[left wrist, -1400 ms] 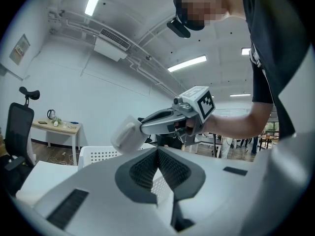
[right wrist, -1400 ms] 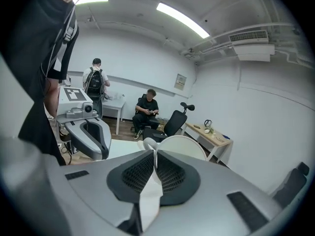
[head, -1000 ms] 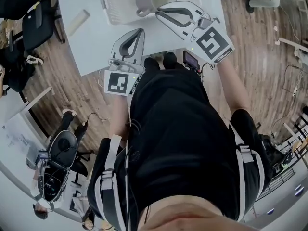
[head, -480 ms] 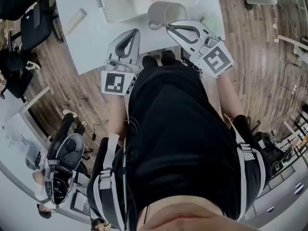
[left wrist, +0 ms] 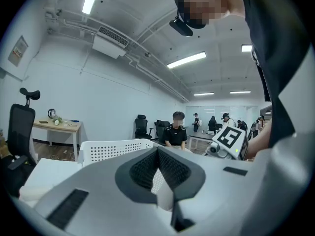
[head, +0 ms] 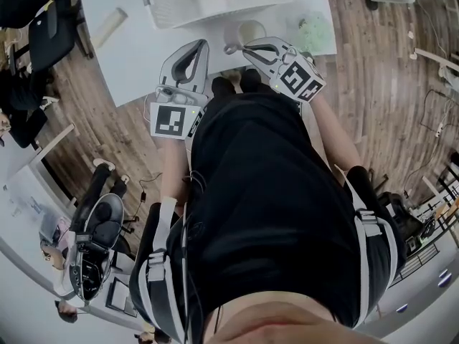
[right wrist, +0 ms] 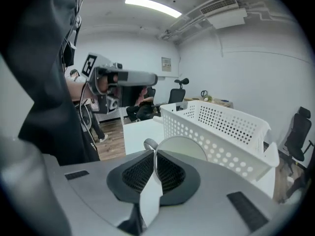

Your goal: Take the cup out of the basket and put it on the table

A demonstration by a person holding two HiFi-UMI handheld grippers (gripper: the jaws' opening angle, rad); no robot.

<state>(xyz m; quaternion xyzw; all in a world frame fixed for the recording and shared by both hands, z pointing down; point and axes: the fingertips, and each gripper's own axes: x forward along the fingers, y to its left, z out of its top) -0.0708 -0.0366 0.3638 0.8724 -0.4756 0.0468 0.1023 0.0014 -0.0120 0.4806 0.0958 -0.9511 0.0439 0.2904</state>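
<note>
One cup point(right wrist: 186, 149) is pinched by the right tool point(right wrist: 155, 162), beside the basket point(right wrist: 231, 127).

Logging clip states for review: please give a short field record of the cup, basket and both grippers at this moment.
cup: outside the basket, over the table; contact unclear
right gripper: shut on the cup's rim
left gripper: shut, empty
task stage: cup not yet released
</note>
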